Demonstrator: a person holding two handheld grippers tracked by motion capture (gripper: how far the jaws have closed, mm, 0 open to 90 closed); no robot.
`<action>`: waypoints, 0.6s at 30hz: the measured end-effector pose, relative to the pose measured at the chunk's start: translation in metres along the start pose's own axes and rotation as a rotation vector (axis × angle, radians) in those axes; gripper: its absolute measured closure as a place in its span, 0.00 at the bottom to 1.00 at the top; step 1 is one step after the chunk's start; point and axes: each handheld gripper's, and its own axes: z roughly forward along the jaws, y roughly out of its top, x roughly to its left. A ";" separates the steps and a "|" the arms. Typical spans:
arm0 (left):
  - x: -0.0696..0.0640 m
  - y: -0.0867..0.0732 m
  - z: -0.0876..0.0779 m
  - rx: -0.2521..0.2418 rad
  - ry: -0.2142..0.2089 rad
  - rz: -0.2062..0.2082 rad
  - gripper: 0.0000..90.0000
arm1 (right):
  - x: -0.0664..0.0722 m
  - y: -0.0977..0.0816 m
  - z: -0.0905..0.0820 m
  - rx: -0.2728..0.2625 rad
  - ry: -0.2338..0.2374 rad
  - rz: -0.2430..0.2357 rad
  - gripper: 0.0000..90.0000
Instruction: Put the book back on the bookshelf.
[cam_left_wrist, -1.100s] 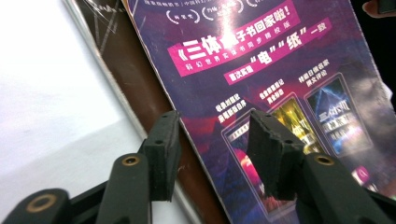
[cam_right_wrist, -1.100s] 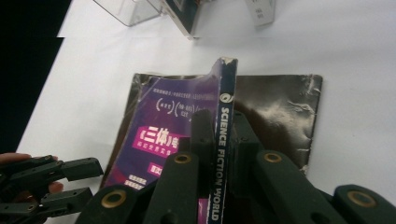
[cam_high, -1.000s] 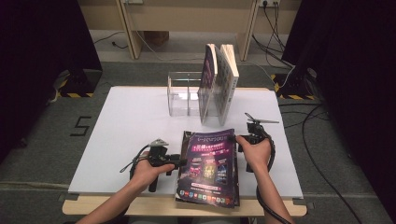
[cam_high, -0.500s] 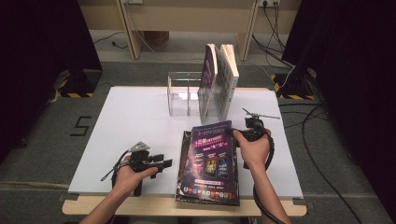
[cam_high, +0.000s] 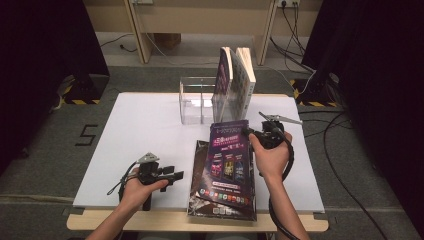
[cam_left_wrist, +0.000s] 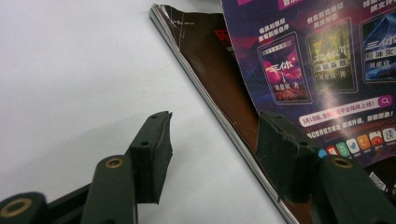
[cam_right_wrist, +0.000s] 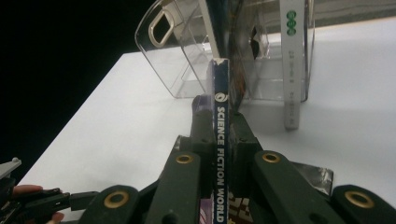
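The white rectangular table top (cam_high: 150, 130) carries every item in the scene. At its far edge stands a clear plastic file holder with divided compartments (cam_high: 196, 100), and two books stand upright in its right-hand part: a dark purple-covered book (cam_high: 223, 82) and, just beside it on the right, a pale patterned book (cam_high: 243, 80). Near the front edge lies a dark glossy magazine (cam_high: 200, 175), flat on the table. Above it is a purple-covered magazine with "SCIENCE FICTION WORLD" printed on its spine (cam_high: 227, 162); its right, spine edge is raised off the lower magazine and its left edge rests on that magazine's cover. The right gripper (cam_high: 257, 134) holds this purple magazine at the far end of the spine: the jaws are nearly closed and both pads press on the spine, as the right gripper view shows (cam_right_wrist: 219, 116). The left gripper (cam_high: 172, 176) rests on the table just left of the dark magazine, pointing toward it; its jaws have just been opening, now stand wide apart and grip nothing, with the magazine's left edge lying beyond the gap.
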 end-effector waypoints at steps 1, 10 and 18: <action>0.000 0.000 0.000 -0.001 -0.001 0.000 0.49 | 0.001 0.001 0.000 -0.007 -0.004 -0.008 0.94; 0.000 0.001 -0.001 -0.007 -0.001 0.000 0.49 | 0.016 0.008 -0.005 -0.074 -0.021 -0.057 0.94; 0.000 0.001 -0.002 -0.004 0.000 0.003 0.49 | 0.027 0.015 -0.007 -0.119 -0.028 -0.080 0.94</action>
